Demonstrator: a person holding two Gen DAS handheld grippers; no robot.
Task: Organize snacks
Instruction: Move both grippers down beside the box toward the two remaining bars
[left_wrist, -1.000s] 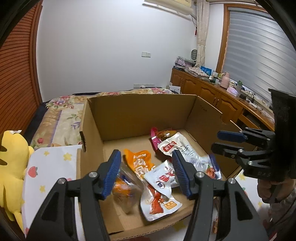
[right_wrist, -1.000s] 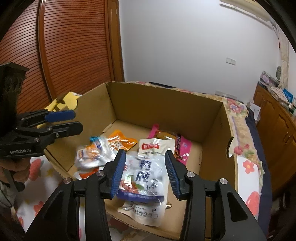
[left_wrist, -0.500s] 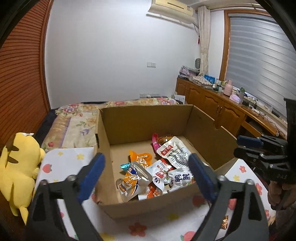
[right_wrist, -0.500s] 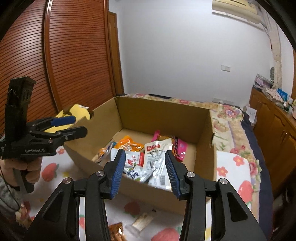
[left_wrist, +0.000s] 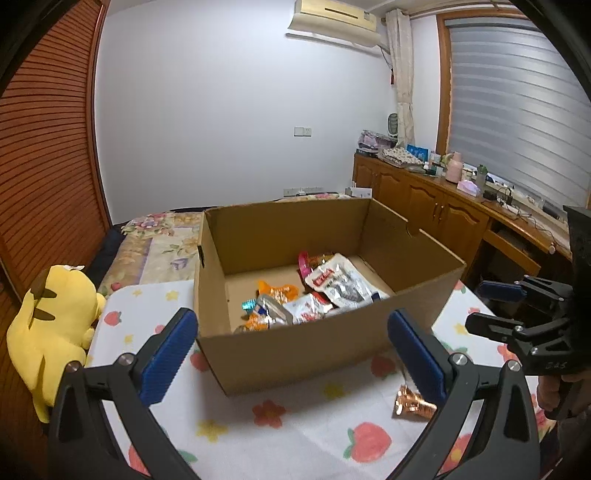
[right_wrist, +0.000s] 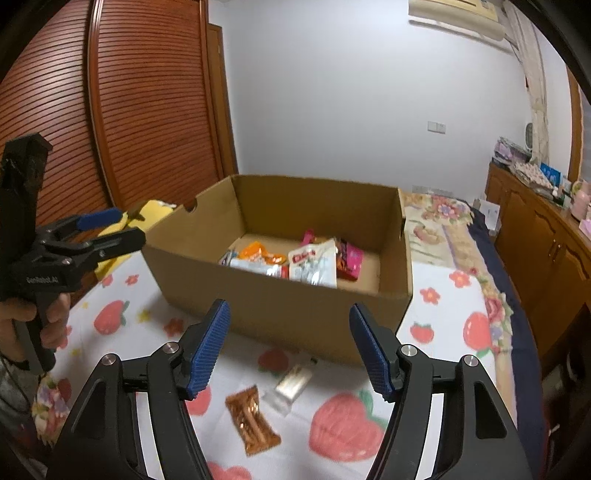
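Bedroom with wood shutters, white wall, wooden cabinets along the window side. Strawberry-print cloth covers the counter; open cardboard box sits on it, centre of both views. Snack packets piled inside the box on its floor: silver-white pouch with red label, orange packet, pink packet toward the back. Two more snacks lie outside, on the cloth just in front of the box: copper-brown wrapped bar and small pale packet beside it, near but apart. Left claw wide apart, nothing between its blue pads, held in front of the box's near wall. Right claw also apart, empty, above the two loose snacks. Yellow plush toy at the counter's left edge, next to the bed with floral cover behind.
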